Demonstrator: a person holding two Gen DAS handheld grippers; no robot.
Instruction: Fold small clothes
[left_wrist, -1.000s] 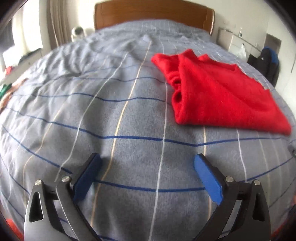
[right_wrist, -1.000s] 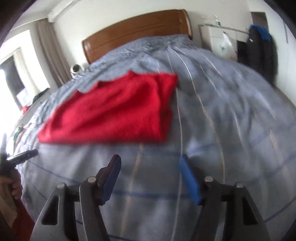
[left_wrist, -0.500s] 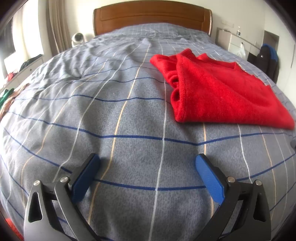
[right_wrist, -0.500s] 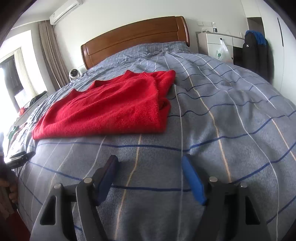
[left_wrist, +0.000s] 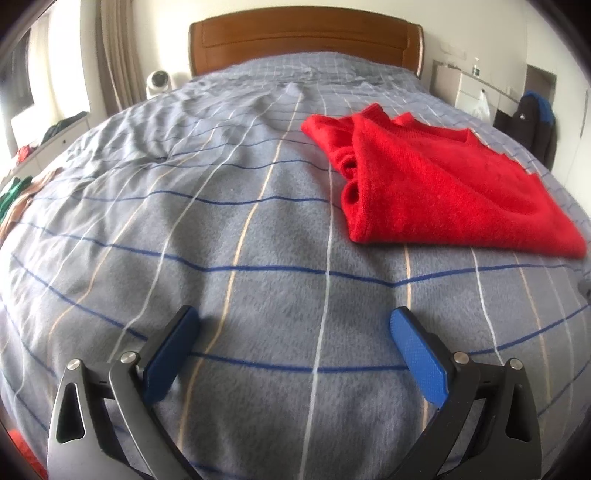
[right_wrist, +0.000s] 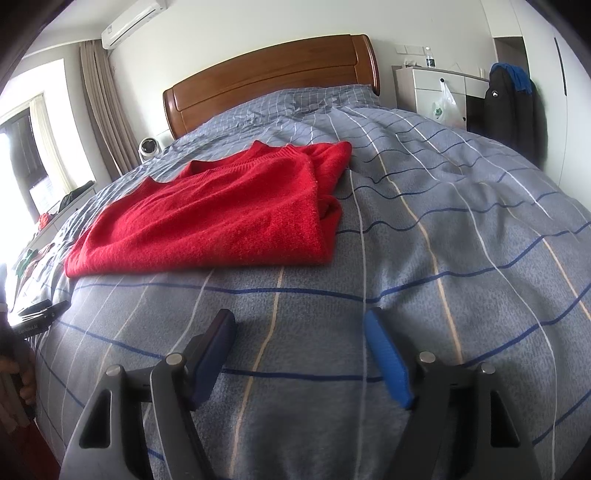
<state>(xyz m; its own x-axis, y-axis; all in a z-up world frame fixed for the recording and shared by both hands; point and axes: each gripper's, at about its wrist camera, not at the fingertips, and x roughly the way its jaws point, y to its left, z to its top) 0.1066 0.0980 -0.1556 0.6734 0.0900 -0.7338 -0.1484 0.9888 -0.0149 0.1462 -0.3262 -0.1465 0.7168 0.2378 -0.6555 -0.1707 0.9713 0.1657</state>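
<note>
Sweater folded, underlayers hidden | L gripper released | R gripper released, empty

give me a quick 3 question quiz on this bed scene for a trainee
1. True or false: the red sweater lies folded on the checked bedspread, with neither gripper touching it.
2. Multiple choice: what is between the fingers of the left gripper?
A. a sleeve of the sweater
B. only the bedspread beyond them
C. a white bag
3. Fill in: in the right wrist view, the sweater lies toward the upper ____ of the right gripper.

Key: 1 true; 2 B; 3 left
</note>
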